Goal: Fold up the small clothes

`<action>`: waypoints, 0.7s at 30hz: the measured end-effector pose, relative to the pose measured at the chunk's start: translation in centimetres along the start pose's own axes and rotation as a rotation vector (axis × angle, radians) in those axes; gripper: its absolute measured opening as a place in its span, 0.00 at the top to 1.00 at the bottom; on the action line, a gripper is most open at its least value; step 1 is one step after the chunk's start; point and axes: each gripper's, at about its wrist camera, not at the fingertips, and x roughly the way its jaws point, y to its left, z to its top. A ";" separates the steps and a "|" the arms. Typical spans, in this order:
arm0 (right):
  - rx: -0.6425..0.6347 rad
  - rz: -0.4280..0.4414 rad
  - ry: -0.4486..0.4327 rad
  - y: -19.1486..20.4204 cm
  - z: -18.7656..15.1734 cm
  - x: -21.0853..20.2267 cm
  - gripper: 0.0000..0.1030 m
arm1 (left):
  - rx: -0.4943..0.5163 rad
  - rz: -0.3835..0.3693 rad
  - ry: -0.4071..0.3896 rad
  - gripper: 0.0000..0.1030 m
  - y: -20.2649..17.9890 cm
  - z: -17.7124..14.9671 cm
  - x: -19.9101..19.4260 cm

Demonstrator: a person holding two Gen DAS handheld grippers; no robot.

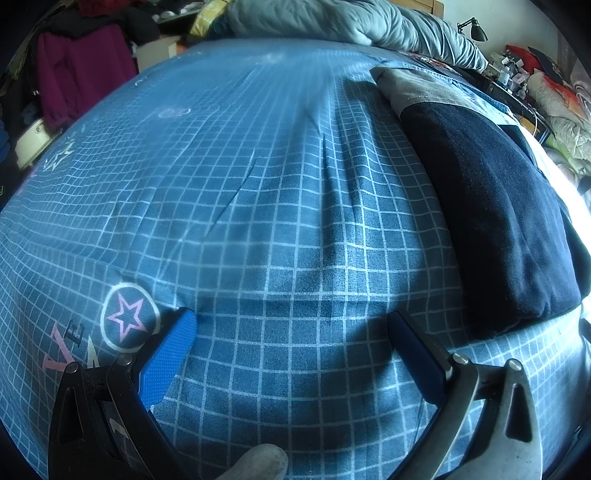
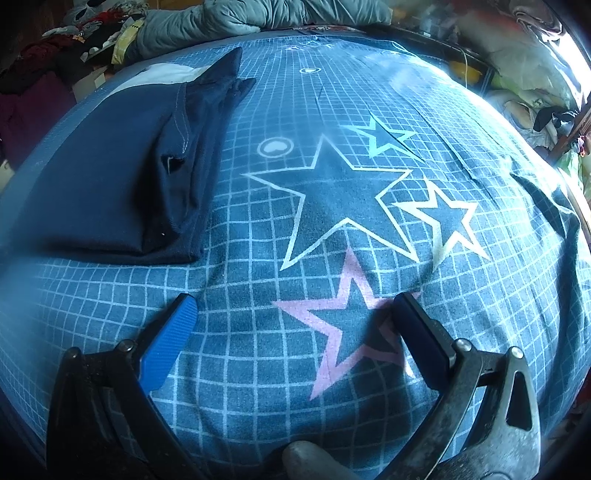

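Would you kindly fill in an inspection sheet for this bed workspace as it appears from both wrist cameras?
Surface: blue grid bedsheet with printed stars, a few creases.
Job's things: folded navy garment lying flat on the sheet; in the left wrist view a grey piece shows at its far end.
Clutter: crumpled grey-green duvet at the far edge of the bed.
Grippers: left gripper open, empty, over bare sheet; right gripper open, empty, over a pink star.
Cables: a thin cord beyond the bed's far right edge.
Surroundings: purple garment, black desk lamp, piled fabrics at the sides.
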 end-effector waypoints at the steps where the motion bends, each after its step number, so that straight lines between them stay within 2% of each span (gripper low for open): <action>1: -0.002 0.000 -0.001 0.0 0.0 0.0 0.00 | 0.003 -0.004 -0.001 0.00 0.0 0.0 0.0; 11: 0.000 0.003 -0.001 0.0 0.0 0.1 0.00 | 0.001 -0.006 -0.017 0.00 -0.1 -0.5 -0.3; 16: -0.026 0.004 0.032 0.1 1.1 0.2 0.00 | 0.001 -0.006 0.024 0.00 0.2 0.3 -0.5; 18: -0.006 0.035 0.029 -0.1 1.7 -0.2 0.00 | -0.029 -0.006 0.031 0.00 0.3 0.9 -1.1; 20: 0.015 0.064 0.008 -0.1 2.3 -1.5 0.00 | -0.055 -0.021 0.010 0.00 0.2 1.4 -2.5; 21: 0.013 0.060 -0.011 0.1 2.7 -2.4 0.00 | -0.055 -0.030 -0.028 0.00 -0.1 1.6 -4.1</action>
